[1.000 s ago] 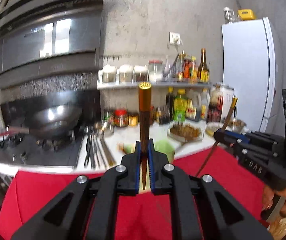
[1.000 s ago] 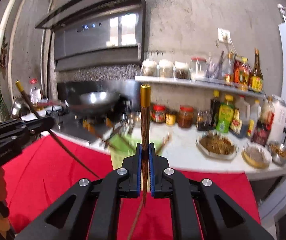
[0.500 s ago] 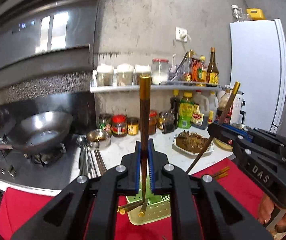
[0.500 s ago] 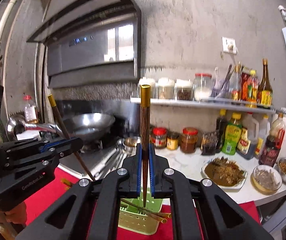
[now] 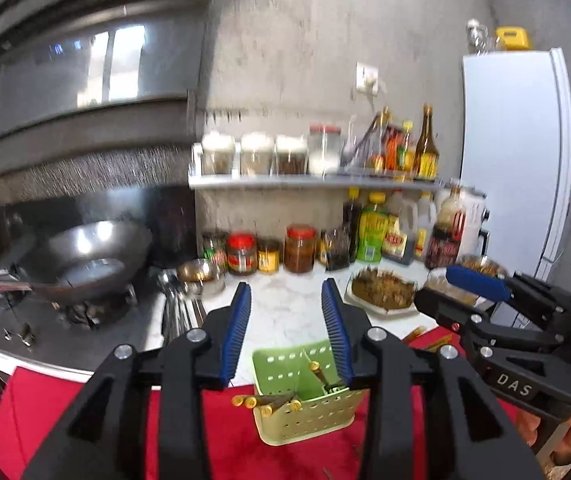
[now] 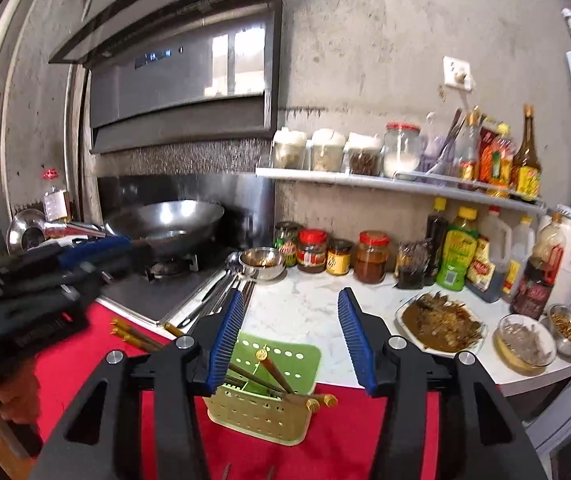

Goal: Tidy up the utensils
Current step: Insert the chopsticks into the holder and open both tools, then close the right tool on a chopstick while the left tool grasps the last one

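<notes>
Chopsticks (image 6: 281,376) in green basket (image 6: 261,412), loose pair (image 6: 133,334) beside

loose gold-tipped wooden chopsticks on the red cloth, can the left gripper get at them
Probably yes: the left gripper is open and empty, and the loose gold-tipped wooden chopsticks lie uncovered on the red cloth beside it.

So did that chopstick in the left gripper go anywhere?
Yes. The left gripper is open; the chopstick dropped from level with the shelf into the green basket.
</notes>
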Demonstrator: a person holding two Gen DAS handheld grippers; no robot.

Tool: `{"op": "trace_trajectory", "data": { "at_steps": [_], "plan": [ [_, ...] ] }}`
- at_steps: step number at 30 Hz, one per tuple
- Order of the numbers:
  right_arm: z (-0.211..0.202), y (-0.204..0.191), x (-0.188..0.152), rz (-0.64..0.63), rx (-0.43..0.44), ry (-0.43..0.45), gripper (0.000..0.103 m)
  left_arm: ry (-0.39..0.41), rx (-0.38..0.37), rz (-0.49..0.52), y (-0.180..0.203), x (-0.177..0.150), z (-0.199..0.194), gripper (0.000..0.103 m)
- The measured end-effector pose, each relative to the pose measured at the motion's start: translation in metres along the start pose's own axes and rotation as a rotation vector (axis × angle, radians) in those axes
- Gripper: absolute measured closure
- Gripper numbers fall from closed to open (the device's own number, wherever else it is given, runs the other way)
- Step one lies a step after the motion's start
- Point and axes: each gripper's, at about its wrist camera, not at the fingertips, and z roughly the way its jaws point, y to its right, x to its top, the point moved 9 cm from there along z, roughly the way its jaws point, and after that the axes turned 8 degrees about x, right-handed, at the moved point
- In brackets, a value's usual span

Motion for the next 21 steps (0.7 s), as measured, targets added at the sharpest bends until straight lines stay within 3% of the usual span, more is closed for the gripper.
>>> {"op": "trace_trajectory", "data": {
  "at_steps": [3,6,10,16,21],
  "plan": [
    [-0.031,-0.004,-0.002,-0.01,-0.008,0.019,0.051,0.033,0.043,0.006,-0.004,0.005,-0.036,0.066],
    [-0.065,-0.013,-0.024,-0.028,-0.019,0.008,0.051,0.018,0.091,0.007,-0.011,-0.015,-0.067,0.062],
    [-0.089,-0.022,-0.073,-0.027,-0.025,-0.047,0.051,-0.074,0.147,0.008,-0.02,-0.069,-0.089,0.062],
    [-0.105,-0.036,-0.169,0.03,-0.004,-0.182,0.051,-0.253,0.172,-0.003,-0.029,-0.178,-0.101,0.062],
    [-0.105,-0.053,-0.234,0.042,0.004,-0.291,0.051,-0.361,0.168,-0.038,-0.036,-0.243,-0.105,0.062]
  ]
}}
